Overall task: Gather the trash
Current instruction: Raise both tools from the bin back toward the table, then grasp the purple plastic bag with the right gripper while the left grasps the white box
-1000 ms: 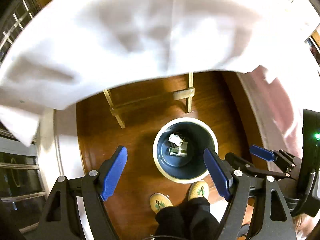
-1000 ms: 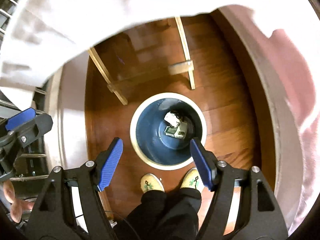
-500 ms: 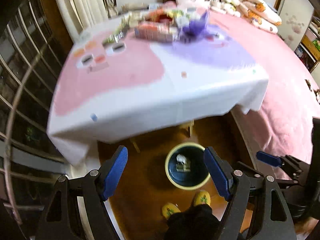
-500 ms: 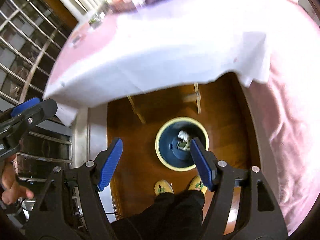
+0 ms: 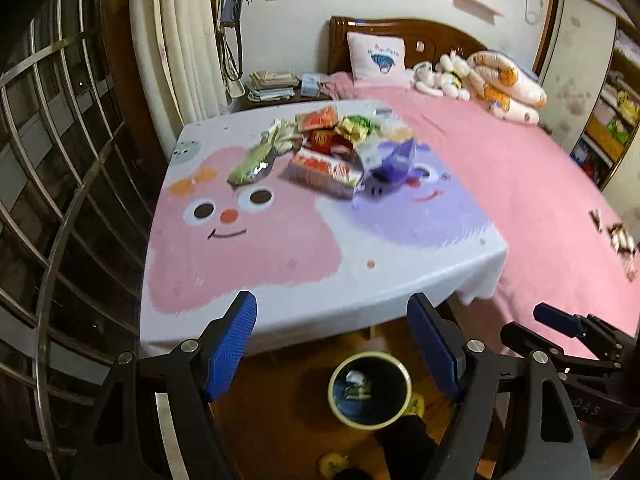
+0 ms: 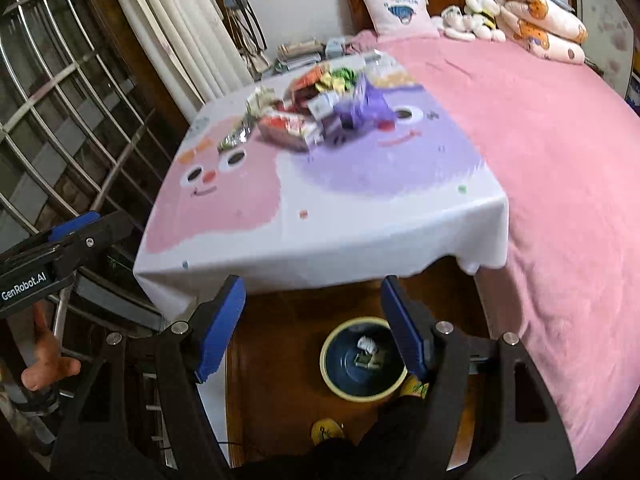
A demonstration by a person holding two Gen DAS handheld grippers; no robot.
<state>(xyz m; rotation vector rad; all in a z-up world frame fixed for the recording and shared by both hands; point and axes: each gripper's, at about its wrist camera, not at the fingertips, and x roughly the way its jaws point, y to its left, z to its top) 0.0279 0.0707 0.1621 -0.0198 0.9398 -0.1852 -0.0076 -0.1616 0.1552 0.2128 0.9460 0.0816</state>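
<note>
Both empty, their jaws standing apart, the left gripper (image 5: 331, 350) and right gripper (image 6: 313, 328) are facing the wrapper pile (image 5: 320, 152), best approached singly, bin (image 5: 370, 390) waiting below.

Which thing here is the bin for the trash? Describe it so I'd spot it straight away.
Start at the table with the cartoon-face cloth beside the pink bed. Look down at the wooden floor under the table's near edge: the bin stands there. It is the only round thing, dark blue inside with a pale rim, and a few scraps already lie in it.
</note>
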